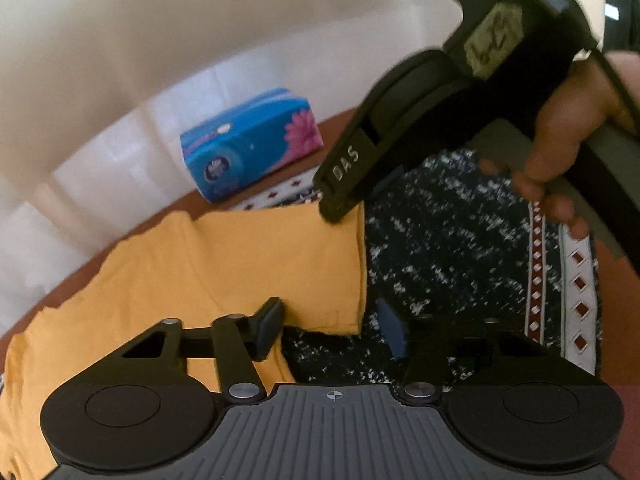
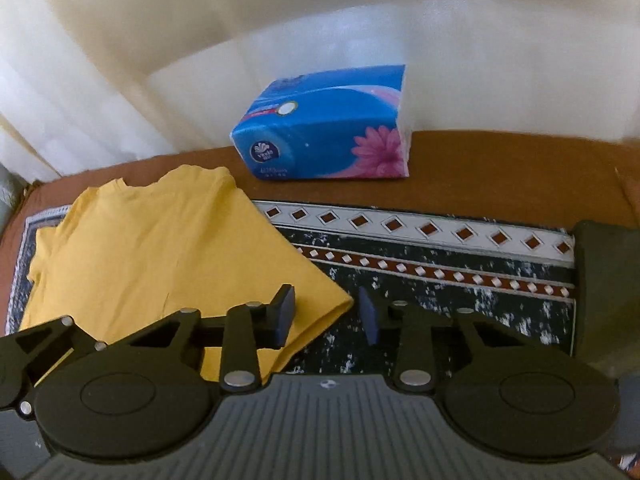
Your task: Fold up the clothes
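The left gripper (image 1: 332, 330) was spread wide, and so was the right gripper (image 2: 327, 314); neither held anything. In the left view the right tool read "DAS". The yellow shirt (image 2: 160, 256) lay folded on a dark patterned mat (image 2: 460, 300), its corner between the right fingers. The mat's right half was bare. Behind, a blue tissue pack (image 2: 328, 128) sat on the brown table (image 2: 500, 168) by a pale wall.

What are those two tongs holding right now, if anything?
Nothing. Both the left tongs and the right tongs are open above the yellow shirt, which lies partly folded on the patterned mat, with no cloth between their pads.
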Demonstrator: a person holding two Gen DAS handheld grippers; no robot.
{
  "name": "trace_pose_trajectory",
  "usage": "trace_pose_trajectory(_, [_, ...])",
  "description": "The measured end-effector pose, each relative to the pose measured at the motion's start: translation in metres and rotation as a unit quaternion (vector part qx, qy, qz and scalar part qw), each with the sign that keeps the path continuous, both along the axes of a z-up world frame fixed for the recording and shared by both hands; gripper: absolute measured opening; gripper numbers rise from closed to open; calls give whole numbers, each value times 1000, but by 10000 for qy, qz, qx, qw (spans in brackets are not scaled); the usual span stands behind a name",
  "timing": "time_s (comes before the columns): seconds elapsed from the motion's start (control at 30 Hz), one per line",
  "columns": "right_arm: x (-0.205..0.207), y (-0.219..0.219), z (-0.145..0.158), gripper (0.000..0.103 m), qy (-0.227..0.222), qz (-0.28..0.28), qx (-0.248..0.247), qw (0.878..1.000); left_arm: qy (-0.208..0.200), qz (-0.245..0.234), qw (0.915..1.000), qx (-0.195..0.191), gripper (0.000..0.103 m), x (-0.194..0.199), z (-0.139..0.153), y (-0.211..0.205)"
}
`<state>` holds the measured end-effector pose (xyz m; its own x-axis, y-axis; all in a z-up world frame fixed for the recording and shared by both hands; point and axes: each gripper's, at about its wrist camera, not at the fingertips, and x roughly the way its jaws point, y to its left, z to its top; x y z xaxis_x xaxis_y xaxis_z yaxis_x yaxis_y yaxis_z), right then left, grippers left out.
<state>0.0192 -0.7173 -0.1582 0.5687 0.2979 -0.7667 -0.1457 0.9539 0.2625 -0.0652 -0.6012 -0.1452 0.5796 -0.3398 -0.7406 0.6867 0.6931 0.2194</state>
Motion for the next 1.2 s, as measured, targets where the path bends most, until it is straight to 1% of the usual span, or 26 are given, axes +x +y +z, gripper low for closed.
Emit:
trace_pose_trajectory(0.03, [2,0,-1,13,20,10,-15,10000,58,4,10000,-26,21,3,0,0])
trace_pose_trajectory(0.07, [4,1,-2,5,40,19,-29,10000,129,6,9999,-62,16,6,1,1])
trace_pose_trajectory(0.1, [5,1,-2,5,44,20,-47,10000,212,51,9997,-143,14,9,4,2])
trace_pose_trajectory(0.13, [4,2,2,5,14,17,-57,10000,326,170,9988,-335,10,13,7,7])
trace_pose_trajectory(0.2, [2,4,11,5,-77,19,-56,10000,565,487,9939,-815,9,21,16,20])
trace_pose_trajectory(0.27, [1,11,26,5,-222,159,-41,9996,793,866,9839,-1345,9,28,26,36])
trace_pose_trajectory(0.3, [1,16,35,5,-303,249,-32,9992,906,1054,9772,-1608,9,31,30,44])
trace_pose_trajectory(0.4, [1,39,60,5,-593,632,-12,9962,1077,1589,9565,-2196,9,35,40,70])
trace_pose_trajectory(0.47, [4,58,70,5,-744,876,11,9934,1165,1931,9430,-2448,9,36,40,88])
trace_pose_trajectory(0.53, [8,80,74,5,-847,1095,58,9904,1294,2257,9298,-2603,10,38,35,105])
trace_pose_trajectory(0.57, [12,90,73,5,-842,1166,91,9896,1367,2390,9245,-2636,10,39,32,112])
trace_pose_trajectory(0.63, [19,107,67,5,-808,1231,167,9890,1451,2568,9182,-2643,10,41,26,127])
trace_pose_trajectory(0.7, [26,122,58,5,-704,1215,323,9896,1505,2671,9145,-2640,11,42,22,136])
trace_pose_trajectory(0.8, [32,144,46,5,-590,1230,462,9896,1568,2707,9135,-2600,13,44,17,144])
trace_pose_trajectory(0.87, [35,156,37,5,-500,1214,522,9900,1610,2709,9144,-2541,33,44,14,147])
trace_pose_trajectory(0.9, [37,161,32,5,-471,1211,527,9901,1630,2708,9149,-2509,37,44,13,148])
trace_pose_trajectory(0.97, [40,168,24,10,-441,1212,494,9904,1671,2659,9162,-2490,43,41,12,152])
trace_pose_trajectory(1.0, [41,170,24,11,-466,1201,487,9905,1654,2655,9167,-2485,50,39,14,157])
trace_pose_trajectory(1.03, [40,169,26,15,-524,1179,488,9904,1624,2659,9172,-2482,53,37,17,163])
trace_pose_trajectory(1.07, [38,165,32,22,-654,1117,515,9902,1594,2663,9178,-2478,53,34,20,169])
trace_pose_trajectory(1.1, [35,158,41,25,-842,1021,565,9896,1564,2666,9183,-2474,53,32,23,175])
trace_pose_trajectory(1.13, [32,150,50,29,-972,909,566,9895,1541,2691,9168,-2515,54,34,25,180])
trace_pose_trajectory(1.2, [28,131,62,29,-1056,681,495,9908,1505,2757,9133,-2593,54,43,30,187])
